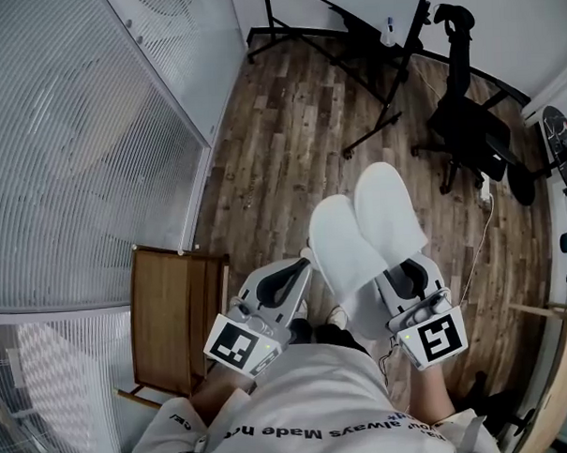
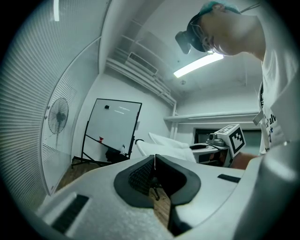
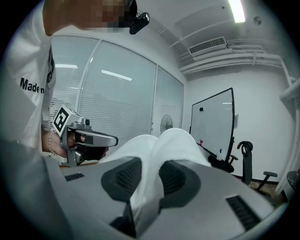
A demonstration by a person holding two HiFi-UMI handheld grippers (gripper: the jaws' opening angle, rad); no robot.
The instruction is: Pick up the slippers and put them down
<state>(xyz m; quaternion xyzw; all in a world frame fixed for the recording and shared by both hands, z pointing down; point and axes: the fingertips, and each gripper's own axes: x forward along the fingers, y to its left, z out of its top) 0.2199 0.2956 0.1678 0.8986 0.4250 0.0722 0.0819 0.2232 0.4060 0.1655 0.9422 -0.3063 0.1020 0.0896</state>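
Observation:
Two white slippers (image 1: 368,228) lie side by side and stick out forward from my right gripper (image 1: 409,268), above the wooden floor. In the right gripper view the slippers (image 3: 161,145) fill the gap between the dark pads, and that gripper (image 3: 149,176) is shut on them. My left gripper (image 1: 302,263) hangs just left of the slippers, apart from them. Its jaws (image 2: 154,159) meet at the tips with nothing between them. The left gripper view shows the slippers (image 2: 161,144) and the right gripper's marker cube (image 2: 233,137) off to the right.
A low wooden stand (image 1: 173,320) sits at the left by the ribbed glass wall (image 1: 84,164). Ahead are a whiteboard stand's black legs (image 1: 381,85) and a black office chair (image 1: 469,133). A cable (image 1: 481,240) runs over the floor at the right.

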